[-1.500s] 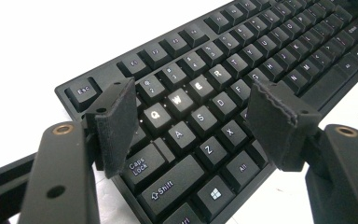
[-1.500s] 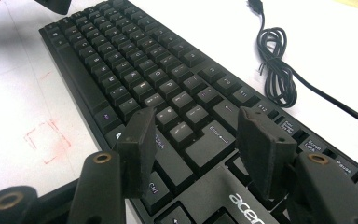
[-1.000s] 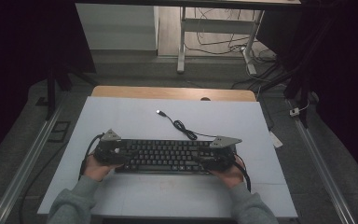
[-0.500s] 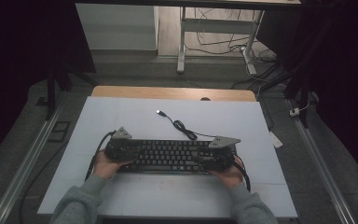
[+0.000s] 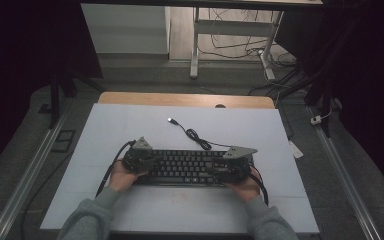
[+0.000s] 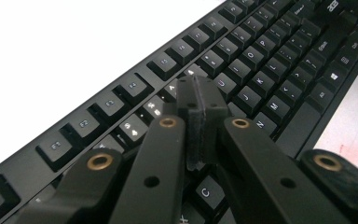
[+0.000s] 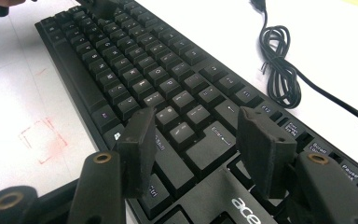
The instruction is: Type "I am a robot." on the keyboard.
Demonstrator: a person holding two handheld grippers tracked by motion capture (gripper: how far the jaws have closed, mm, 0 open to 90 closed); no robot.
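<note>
Hovering tongs (image 6: pixel 200 100) — shut — over keyboard (image 5: pixel 185 167).

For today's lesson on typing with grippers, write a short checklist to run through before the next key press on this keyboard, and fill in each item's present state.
1. Left gripper jaws shut into one tip, nothing between them: ok; they have just closed.
2. That tip poised over the keyboard keys: ok. Which key it is on, or whether it touches: cannot tell.
3. Right gripper jaws apart above the Enter area, holding nothing: ok.
4. Keyboard flat on the white table: ok.
5. Cable coiled behind the keyboard, clear of both grippers: ok.
</note>
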